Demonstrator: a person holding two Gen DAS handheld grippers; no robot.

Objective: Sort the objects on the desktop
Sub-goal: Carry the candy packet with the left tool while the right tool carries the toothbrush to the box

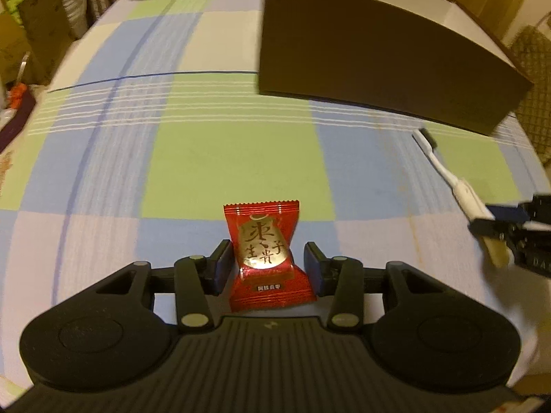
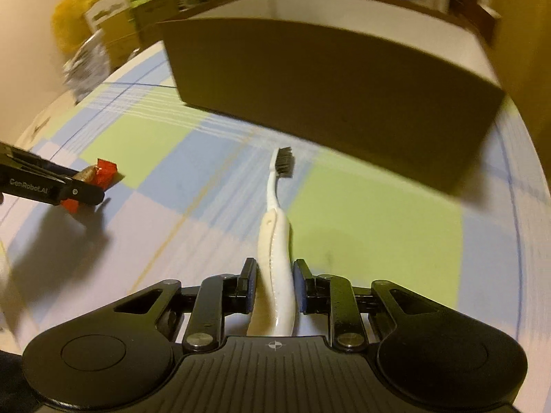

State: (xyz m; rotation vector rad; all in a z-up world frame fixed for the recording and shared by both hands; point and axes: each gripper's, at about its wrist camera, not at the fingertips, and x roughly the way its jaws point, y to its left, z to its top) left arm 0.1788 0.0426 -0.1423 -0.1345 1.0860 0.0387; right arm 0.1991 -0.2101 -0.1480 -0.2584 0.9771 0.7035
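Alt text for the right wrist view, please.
The right tool grips a white toothbrush by its handle, bristles pointing toward a brown cardboard box on a checked tablecloth. At left, the left tool holds a red candy packet.

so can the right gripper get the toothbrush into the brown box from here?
Probably yes. The right gripper is shut on the toothbrush, and only bare tablecloth lies between it and the brown box. It must clear the box's near wall.
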